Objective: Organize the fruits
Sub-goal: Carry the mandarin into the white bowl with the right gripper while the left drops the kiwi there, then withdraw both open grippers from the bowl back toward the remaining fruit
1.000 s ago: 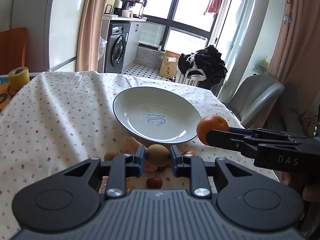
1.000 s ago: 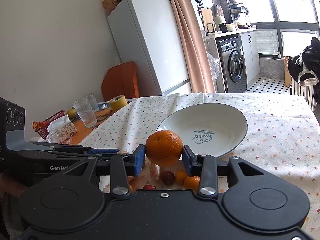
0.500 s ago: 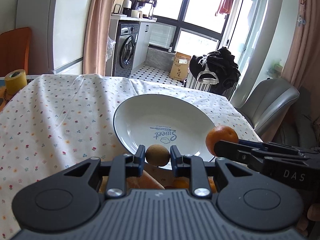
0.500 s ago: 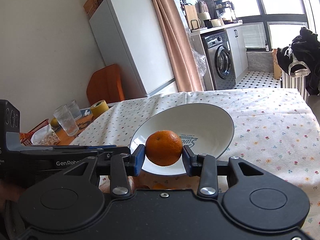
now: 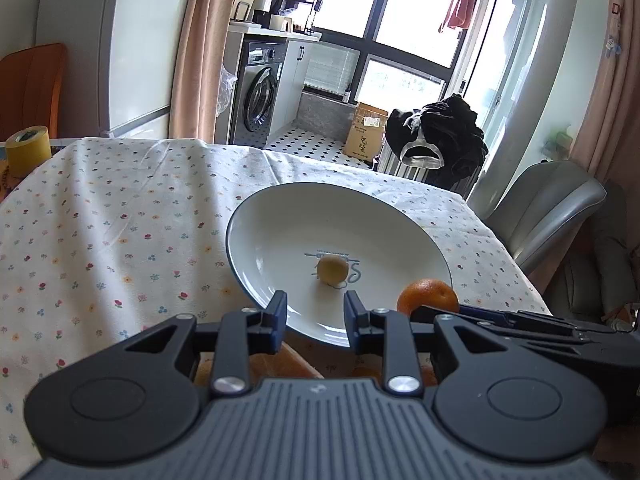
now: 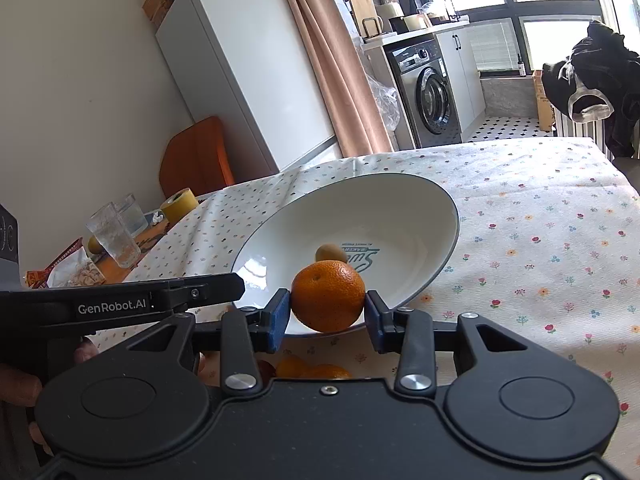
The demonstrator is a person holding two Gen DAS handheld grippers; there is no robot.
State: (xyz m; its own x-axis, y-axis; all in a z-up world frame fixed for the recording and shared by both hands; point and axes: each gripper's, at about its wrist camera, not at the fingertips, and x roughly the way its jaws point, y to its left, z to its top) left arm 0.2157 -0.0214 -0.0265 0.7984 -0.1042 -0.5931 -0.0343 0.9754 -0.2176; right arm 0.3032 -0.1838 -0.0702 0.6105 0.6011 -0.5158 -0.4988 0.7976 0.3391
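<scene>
A white plate (image 5: 280, 216) (image 6: 424, 200) with a dark rim lies on the flowered tablecloth. A small tan fruit (image 5: 332, 269) (image 6: 330, 253) rests in its middle. My left gripper (image 5: 315, 314) hangs open over the plate's near rim, nothing between its fingers. My right gripper (image 6: 326, 312) is shut on an orange (image 6: 328, 296) (image 5: 427, 296) just above the plate's near edge; in the left wrist view it comes in from the right. More orange fruit (image 6: 312, 370) (image 5: 280, 364) lies on the cloth below both grippers, mostly hidden.
Left of the cloth sit two glasses (image 6: 114, 232), a yellow tape roll (image 5: 28, 150) (image 6: 179, 205) and a snack bag (image 6: 76, 272). A grey chair (image 5: 548, 208) stands at the table's right edge. A hand (image 6: 16, 384) holds the left tool.
Both grippers moved forward over the plate. The left gripper opened and let go of the tan fruit, which now lies in the plate. The right still holds the orange.
</scene>
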